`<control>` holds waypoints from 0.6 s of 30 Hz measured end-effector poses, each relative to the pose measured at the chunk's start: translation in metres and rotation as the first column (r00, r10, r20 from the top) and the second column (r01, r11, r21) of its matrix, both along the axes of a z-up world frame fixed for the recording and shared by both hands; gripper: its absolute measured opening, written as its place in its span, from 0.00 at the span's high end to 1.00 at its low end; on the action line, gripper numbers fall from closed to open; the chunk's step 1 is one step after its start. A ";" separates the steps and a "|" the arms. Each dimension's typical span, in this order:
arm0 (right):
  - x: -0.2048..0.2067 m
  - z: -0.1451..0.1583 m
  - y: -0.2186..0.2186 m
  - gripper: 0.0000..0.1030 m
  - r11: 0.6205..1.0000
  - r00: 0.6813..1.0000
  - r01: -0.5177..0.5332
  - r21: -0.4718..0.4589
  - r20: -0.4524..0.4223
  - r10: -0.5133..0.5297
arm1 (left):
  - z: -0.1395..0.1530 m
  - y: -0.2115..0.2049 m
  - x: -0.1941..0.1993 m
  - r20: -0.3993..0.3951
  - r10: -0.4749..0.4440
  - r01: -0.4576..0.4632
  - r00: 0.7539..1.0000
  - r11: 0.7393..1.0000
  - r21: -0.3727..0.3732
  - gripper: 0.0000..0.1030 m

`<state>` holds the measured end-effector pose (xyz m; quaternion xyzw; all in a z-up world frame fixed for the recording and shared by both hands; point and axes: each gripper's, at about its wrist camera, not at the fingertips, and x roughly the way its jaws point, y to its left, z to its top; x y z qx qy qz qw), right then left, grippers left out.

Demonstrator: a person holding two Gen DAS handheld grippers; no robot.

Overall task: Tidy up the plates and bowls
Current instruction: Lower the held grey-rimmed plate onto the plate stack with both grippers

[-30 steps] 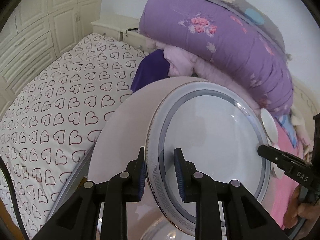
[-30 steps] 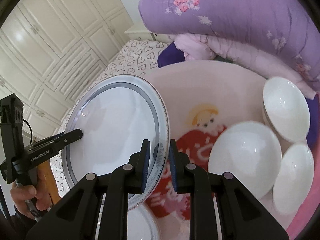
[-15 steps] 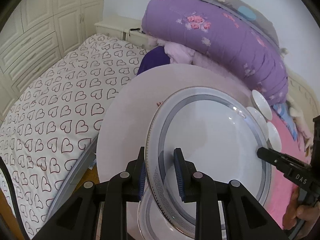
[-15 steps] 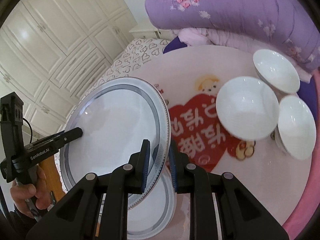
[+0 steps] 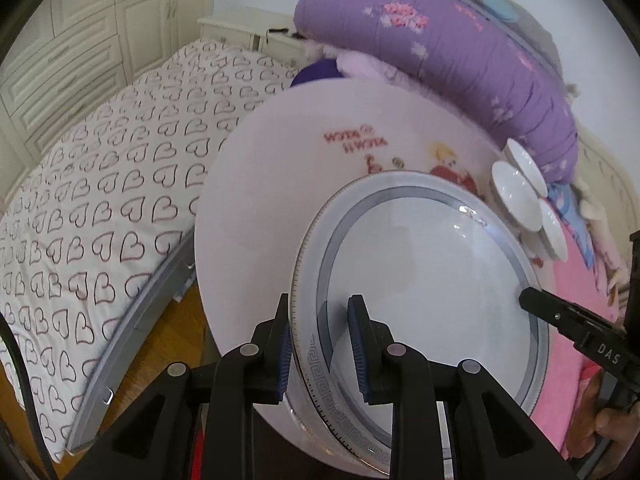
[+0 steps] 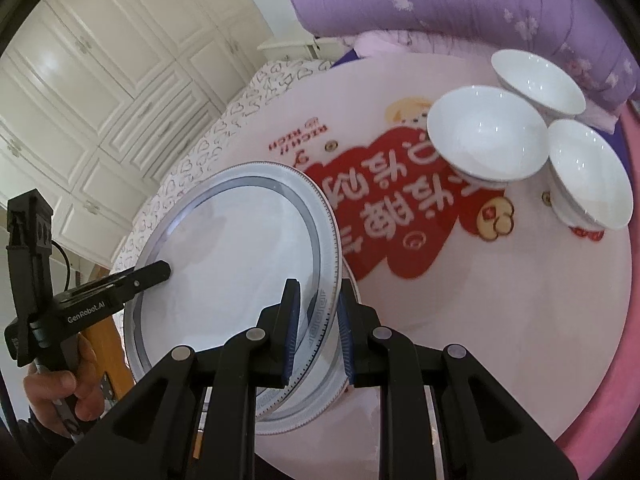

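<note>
A large white plate (image 5: 432, 292) with a grey-blue band and gold edge hangs over the near edge of the round table (image 5: 280, 184), gripped from both sides. My left gripper (image 5: 324, 344) is shut on its left rim. My right gripper (image 6: 318, 332) is shut on the opposite rim of the same plate (image 6: 240, 264). Just under it a second, matching plate (image 6: 304, 416) lies on the table (image 6: 500, 340), mostly hidden. Three white bowls (image 6: 486, 136) (image 6: 536, 80) (image 6: 588, 172) stand close together at the far right.
A bed with a heart-print sheet (image 5: 100, 200) runs along the table's left side. A rolled purple quilt (image 5: 440, 40) and pink bedding lie behind the table. White wardrobe doors (image 6: 80, 80) and a nightstand (image 5: 240, 28) stand beyond. A person's hand (image 6: 60, 392) holds the left gripper's handle.
Both grippers have drawn the plate back toward the table's near edge. The bowls and the red print now lie farther off, and the second plate has come into sight beneath.
</note>
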<state>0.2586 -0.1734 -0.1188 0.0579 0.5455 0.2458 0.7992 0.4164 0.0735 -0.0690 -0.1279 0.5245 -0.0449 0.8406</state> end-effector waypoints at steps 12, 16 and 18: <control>-0.010 -0.030 0.005 0.82 0.999 0.998 -0.027 -0.044 -0.056 0.024 | -0.020 -0.013 0.002 -0.009 0.006 -0.006 1.000 0.999 0.052 0.79; -0.012 -0.034 0.006 0.82 0.998 0.998 -0.036 -0.052 -0.060 0.032 | -0.028 -0.017 -0.002 -0.001 0.006 -0.006 1.000 0.998 0.066 0.79; -0.013 -0.033 0.006 0.82 0.997 0.998 -0.038 -0.060 -0.055 0.035 | -0.030 -0.021 -0.005 0.006 0.007 -0.007 1.000 0.998 0.070 0.79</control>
